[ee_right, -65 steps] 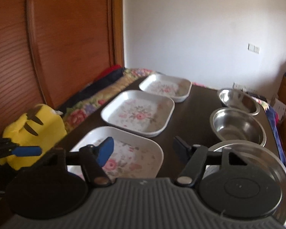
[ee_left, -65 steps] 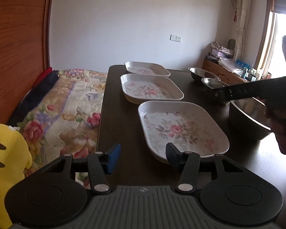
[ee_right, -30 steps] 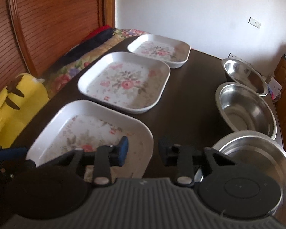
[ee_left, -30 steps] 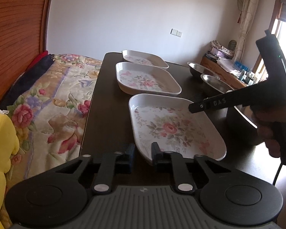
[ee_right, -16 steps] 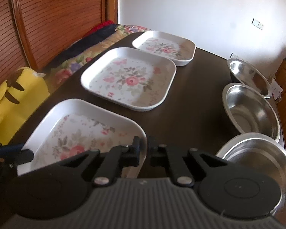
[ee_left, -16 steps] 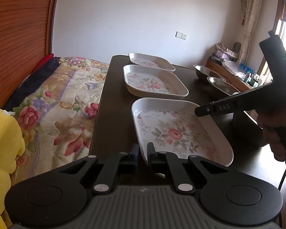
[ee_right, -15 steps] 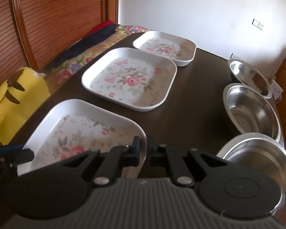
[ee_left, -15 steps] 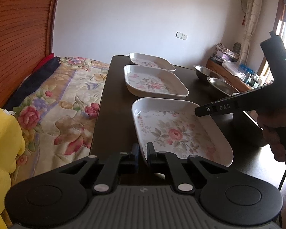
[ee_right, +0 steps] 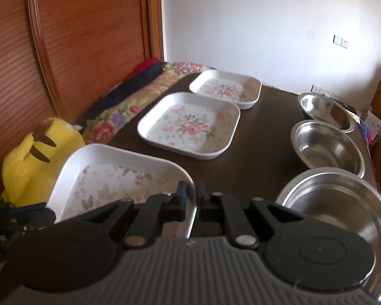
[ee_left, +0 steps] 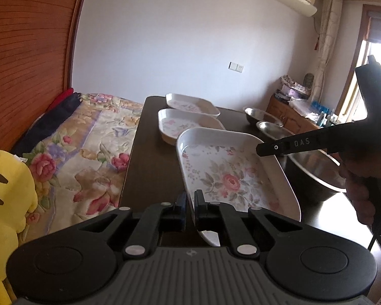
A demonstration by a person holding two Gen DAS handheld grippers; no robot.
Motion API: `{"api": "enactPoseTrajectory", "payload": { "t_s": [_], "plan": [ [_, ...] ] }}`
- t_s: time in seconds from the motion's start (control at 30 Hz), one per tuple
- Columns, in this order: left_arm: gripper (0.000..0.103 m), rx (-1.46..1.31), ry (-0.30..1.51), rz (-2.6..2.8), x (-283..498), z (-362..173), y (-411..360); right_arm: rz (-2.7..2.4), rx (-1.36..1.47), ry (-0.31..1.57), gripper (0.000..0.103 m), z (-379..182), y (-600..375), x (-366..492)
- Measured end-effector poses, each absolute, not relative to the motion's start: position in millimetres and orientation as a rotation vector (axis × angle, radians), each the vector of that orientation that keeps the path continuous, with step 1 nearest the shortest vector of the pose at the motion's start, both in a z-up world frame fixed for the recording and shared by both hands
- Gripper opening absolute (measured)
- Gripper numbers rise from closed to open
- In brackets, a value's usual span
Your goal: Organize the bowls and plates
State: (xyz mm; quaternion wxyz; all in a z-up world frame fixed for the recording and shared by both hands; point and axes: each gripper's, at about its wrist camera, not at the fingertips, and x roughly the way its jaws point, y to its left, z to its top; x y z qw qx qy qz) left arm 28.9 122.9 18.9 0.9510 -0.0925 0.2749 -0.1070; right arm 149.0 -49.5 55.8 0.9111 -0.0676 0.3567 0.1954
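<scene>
The nearest floral plate is held by both grippers and lifted, tilted, above the dark table. My left gripper is shut on its near left rim. My right gripper is shut on its right rim; the plate also shows in the right wrist view. Two more floral plates, the middle one and the far one, lie on the table behind it. Three steel bowls, large, middle and far, stand in a row on the right.
A bed with a floral cover runs along the table's left edge, with a yellow plush toy near me. A wooden wardrobe stands at the left. A cabinet with clutter stands by the window at the right.
Both grippers have closed on the nearest plate's rim. The plate has since risen off the table and tilted, and now overlaps the middle plate in the left wrist view.
</scene>
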Motion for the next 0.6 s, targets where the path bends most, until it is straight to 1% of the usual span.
{"api": "enactPoseTrajectory", "payload": {
  "t_s": [0.13, 0.27, 0.4, 0.6],
  "plan": [
    [0.036, -0.164, 0.562, -0.216, 21, 23, 119, 0.404, -0.117, 0.717, 0.009, 67, -56, 136],
    [0.035, -0.160, 0.598, -0.213, 19, 17, 120, 0.402, -0.076, 0.711, 0.009, 66, -63, 125],
    [0.035, -0.153, 0.623, -0.204, 21, 11, 124, 0.397, -0.016, 0.725, 0.009, 49, -67, 118],
    [0.035, -0.147, 0.648, -0.192, 26, 0, 125, 0.391, -0.008, 0.725, 0.008, 28, -63, 106]
  ]
}}
